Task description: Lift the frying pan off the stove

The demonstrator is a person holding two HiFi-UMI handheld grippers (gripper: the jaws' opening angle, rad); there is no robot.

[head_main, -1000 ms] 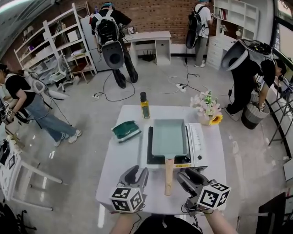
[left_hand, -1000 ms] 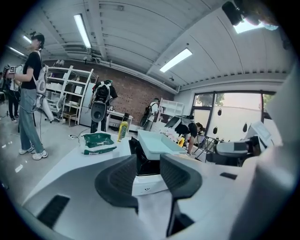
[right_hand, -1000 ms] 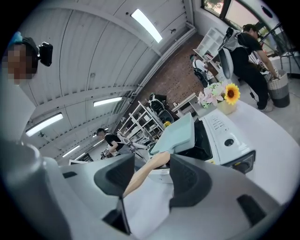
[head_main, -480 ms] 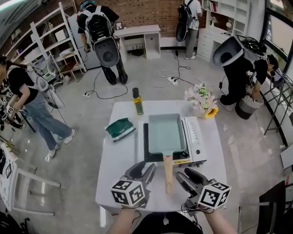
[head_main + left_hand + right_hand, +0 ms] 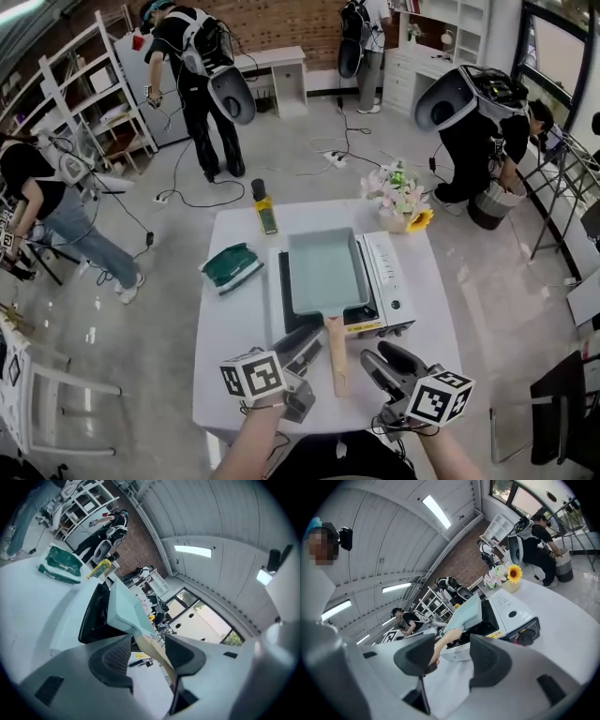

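The pale teal rectangular frying pan sits on the black burner of a tabletop stove, its wooden handle pointing toward me. My left gripper is turned on its side right at the handle. In the left gripper view its jaws are opening, and the handle runs between the pads without being pressed. My right gripper hovers open just right of the handle. In the right gripper view the handle shows past the left finger, and the pan and stove lie ahead.
On the white table a green packet lies left of the stove and an oil bottle stands behind it. A flower vase stands at the back right. Several people with gear stand around the room.
My left gripper has moved right to the pan handle, rolled onto its side, and its jaws have widened. The right gripper has stayed about where it was.
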